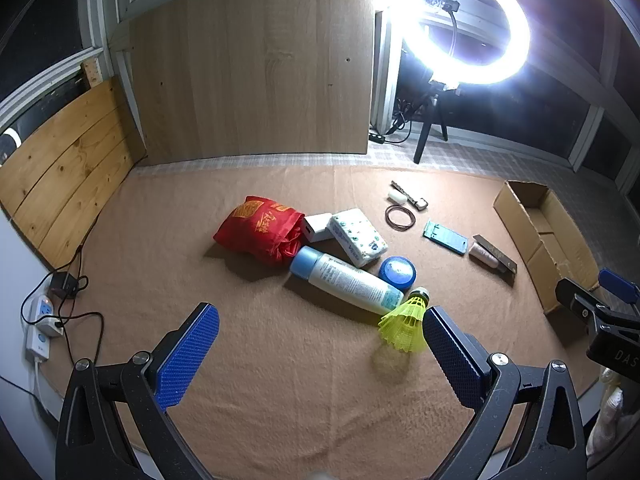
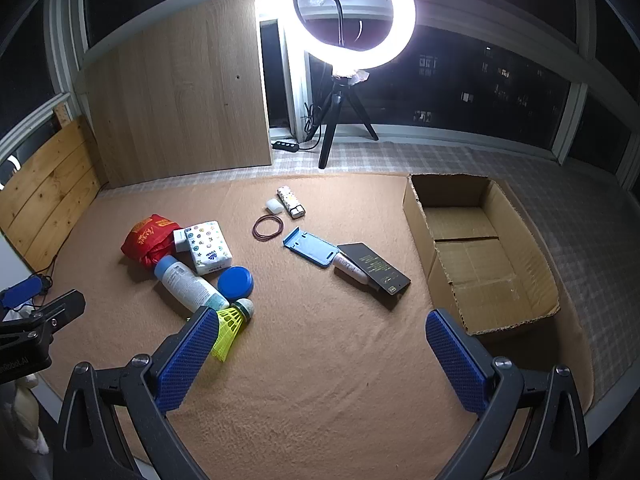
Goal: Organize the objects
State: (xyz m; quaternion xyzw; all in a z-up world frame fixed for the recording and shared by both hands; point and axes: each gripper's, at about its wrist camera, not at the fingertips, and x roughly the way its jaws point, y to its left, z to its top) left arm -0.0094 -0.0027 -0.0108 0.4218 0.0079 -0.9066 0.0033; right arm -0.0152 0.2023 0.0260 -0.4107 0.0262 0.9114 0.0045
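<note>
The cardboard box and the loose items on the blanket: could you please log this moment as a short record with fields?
surface: tan blanket
container: cardboard box, open, nothing visible inside
nearest item: yellow shuttlecock, lying beside white bottle
cluster: red bag, tissue pack, blue lid
centre: rubber bands, blue phone case
left gripper: open, holding nothing
right gripper: open, holding nothing

Home balcony: night windows [image 2: 480, 80], ring light [image 2: 346, 14], blanket [image 2: 320, 360].
</note>
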